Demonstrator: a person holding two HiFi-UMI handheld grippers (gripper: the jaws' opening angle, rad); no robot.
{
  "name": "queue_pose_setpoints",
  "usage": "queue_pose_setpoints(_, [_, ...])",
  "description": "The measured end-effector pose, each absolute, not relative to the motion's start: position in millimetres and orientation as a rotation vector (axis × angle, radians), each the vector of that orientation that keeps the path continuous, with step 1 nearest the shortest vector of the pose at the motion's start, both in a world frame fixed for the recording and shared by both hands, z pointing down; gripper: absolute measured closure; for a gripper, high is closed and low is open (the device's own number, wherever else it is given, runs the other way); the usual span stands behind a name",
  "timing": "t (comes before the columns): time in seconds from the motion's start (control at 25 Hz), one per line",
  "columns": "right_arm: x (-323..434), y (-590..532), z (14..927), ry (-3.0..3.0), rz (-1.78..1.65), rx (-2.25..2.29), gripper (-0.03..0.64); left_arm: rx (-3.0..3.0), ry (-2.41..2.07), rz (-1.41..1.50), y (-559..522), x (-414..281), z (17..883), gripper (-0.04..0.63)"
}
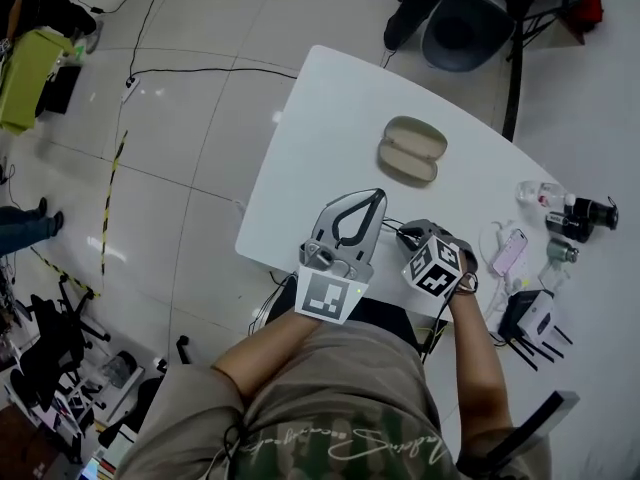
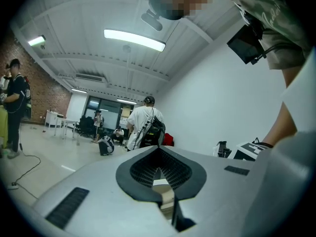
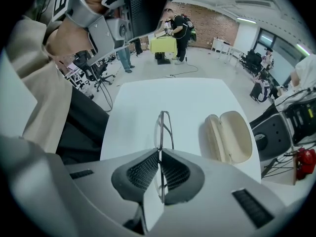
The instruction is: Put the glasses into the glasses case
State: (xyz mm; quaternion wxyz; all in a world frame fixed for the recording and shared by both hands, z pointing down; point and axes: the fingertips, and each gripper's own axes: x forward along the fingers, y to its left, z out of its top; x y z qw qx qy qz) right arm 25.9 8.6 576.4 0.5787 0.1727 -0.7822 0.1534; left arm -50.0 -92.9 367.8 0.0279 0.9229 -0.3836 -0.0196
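My right gripper (image 3: 159,154) is pinched tight on the glasses (image 3: 163,127). Their thin frame is edge-on and sticks out ahead of the jaws over the white table (image 3: 148,102), probably just clear of it. The glasses case (image 3: 229,136) lies open ahead and to the right of that tool. My left gripper (image 2: 159,152), jaws pressed together on nothing, points upward.

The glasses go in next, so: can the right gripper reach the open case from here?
Probably yes. The right gripper is shut on the glasses, the case lies open on the table ahead, only bare tabletop shows between them, and the left gripper is raised off to the side.
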Motion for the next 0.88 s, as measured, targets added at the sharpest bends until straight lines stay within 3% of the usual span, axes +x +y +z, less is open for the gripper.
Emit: queue_pose_setpoints(0.88, [27.5, -28.7, 582.2, -1.887, 0.371, 0.355, 0.583, 2.826, -1.217, 0.042, -120.4, -25.8, 386.1, 0.595])
